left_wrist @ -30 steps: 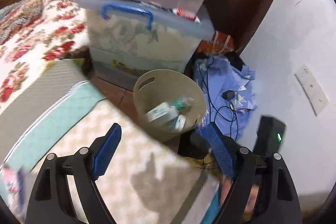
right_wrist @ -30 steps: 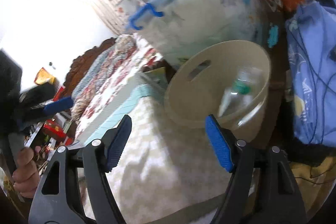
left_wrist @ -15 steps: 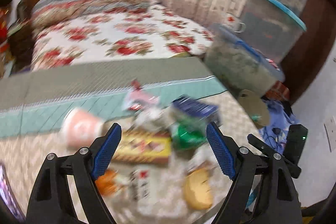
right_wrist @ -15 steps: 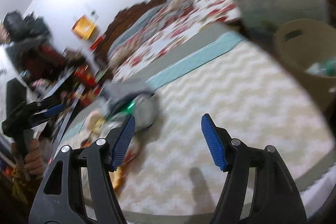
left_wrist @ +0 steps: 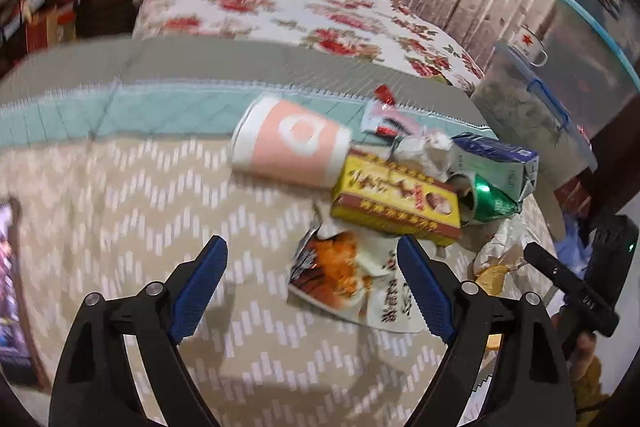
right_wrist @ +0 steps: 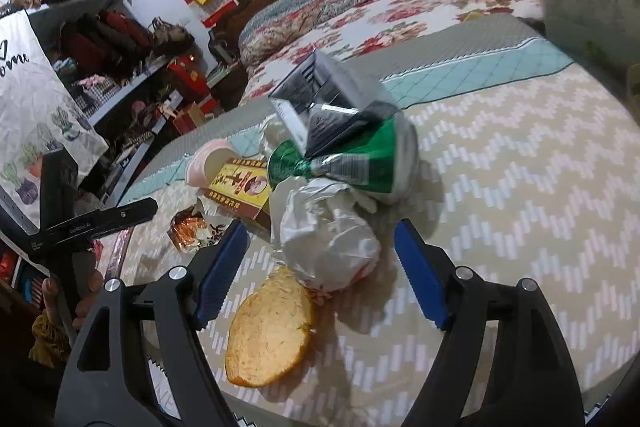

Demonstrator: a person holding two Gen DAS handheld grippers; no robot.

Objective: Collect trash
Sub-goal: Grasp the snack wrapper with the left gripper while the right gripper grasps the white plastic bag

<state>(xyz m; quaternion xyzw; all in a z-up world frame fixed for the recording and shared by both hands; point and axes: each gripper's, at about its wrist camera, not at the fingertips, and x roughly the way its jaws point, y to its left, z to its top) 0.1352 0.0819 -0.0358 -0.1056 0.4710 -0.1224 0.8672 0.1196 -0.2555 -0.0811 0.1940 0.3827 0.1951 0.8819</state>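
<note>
Trash pile on chevron-patterned tabletop (left_wrist: 120, 195). Left gripper (left_wrist: 312, 279): jaws apart, empty, hovering; snack wrapper (left_wrist: 344, 275) just ahead, between the jaw tips and toward the right one; yellow box (left_wrist: 396, 203) and pink cup (left_wrist: 292, 143) beyond. Right gripper (right_wrist: 320, 267): jaws apart, empty; crumpled white wrapper (right_wrist: 324, 239) between jaw tips, bread piece (right_wrist: 268, 331) lower between them; green bag (right_wrist: 360, 159) beyond.
</note>
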